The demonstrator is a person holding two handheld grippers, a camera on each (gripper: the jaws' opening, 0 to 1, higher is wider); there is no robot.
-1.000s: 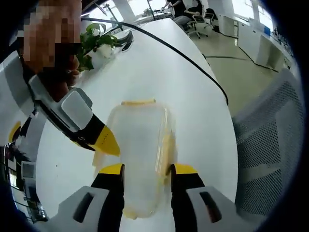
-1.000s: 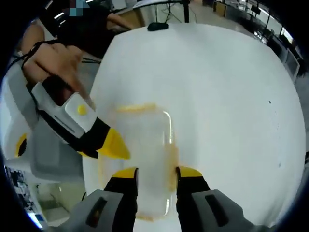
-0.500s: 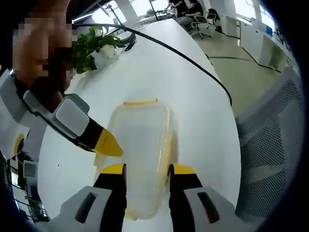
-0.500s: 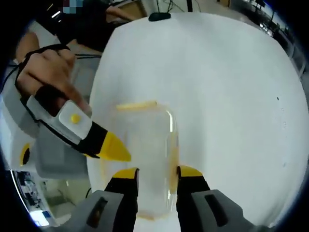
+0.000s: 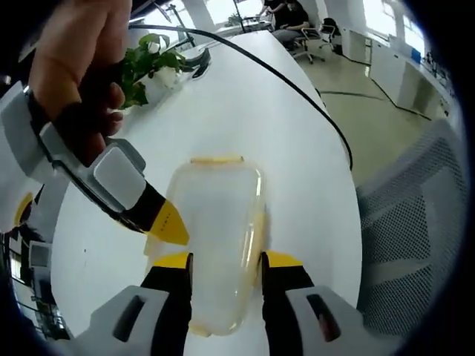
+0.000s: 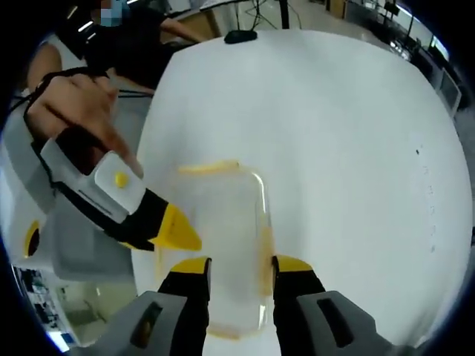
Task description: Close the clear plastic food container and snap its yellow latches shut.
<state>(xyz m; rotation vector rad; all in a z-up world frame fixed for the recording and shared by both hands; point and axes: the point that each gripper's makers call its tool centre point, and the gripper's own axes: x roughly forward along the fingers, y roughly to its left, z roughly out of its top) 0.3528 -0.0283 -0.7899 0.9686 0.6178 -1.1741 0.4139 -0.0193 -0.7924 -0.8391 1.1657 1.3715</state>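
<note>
plant (image 5: pixel 145 70) and cable (image 5: pixel 282 78) lie beyond container (image 5: pixel 215 230) — table (image 5: pixel 245 126).

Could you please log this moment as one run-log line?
phase: latching | container: lid on, on table | left gripper: astride container | right gripper: astride container | plant: far end
</note>
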